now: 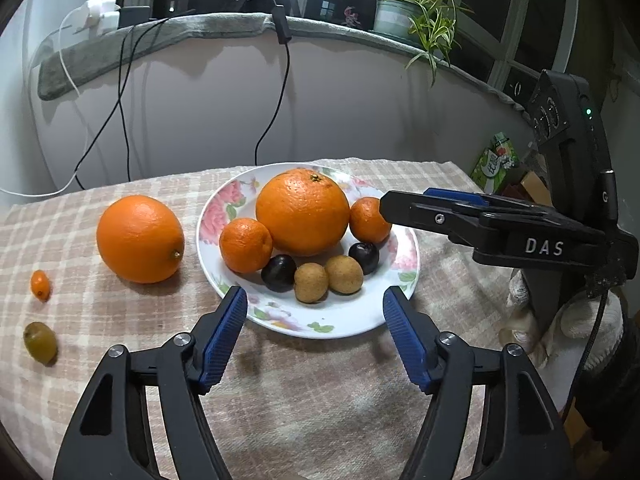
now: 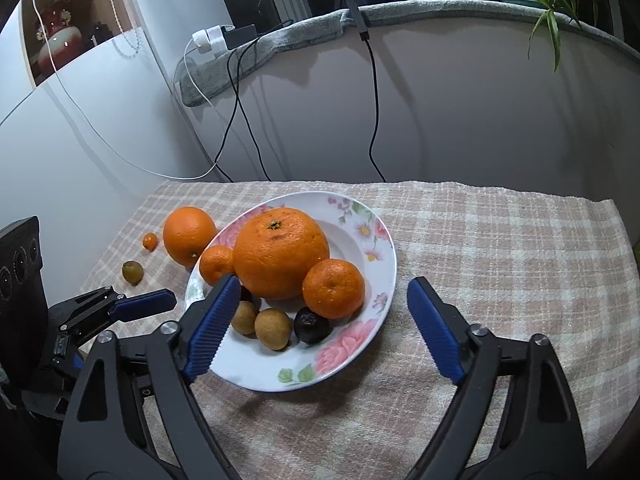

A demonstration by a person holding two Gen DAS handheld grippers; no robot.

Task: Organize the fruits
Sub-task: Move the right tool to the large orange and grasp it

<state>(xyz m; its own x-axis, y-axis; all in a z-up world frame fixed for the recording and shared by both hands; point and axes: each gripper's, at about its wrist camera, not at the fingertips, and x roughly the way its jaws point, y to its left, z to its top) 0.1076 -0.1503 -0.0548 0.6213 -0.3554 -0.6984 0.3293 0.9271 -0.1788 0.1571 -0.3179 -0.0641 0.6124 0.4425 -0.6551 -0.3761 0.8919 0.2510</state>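
A flowered plate [image 1: 348, 320] on the checked cloth holds a big orange [image 1: 302, 212], two mandarins [image 1: 245, 245], two dark plums [image 1: 279, 273] and two brown longans [image 1: 344, 274]. Left of it on the cloth lie a second big orange [image 1: 140, 239], a kumquat [image 1: 40, 285] and a green fruit [image 1: 40, 342]. My left gripper [image 1: 316, 300] is open at the plate's near rim, holding nothing. My right gripper [image 2: 324, 292] is open over the plate's [image 2: 256, 368] near side, its left pad in front of the plate's left rim, also holding nothing. It hovers by the plate's right rim in the left wrist view.
Black and white cables [image 1: 276, 112] hang down the pale wall behind the table. A potted plant [image 1: 420, 16] stands on the ledge above. A green carton [image 1: 496, 160] sits off the right edge. Bare cloth [image 2: 500, 248] stretches right of the plate.
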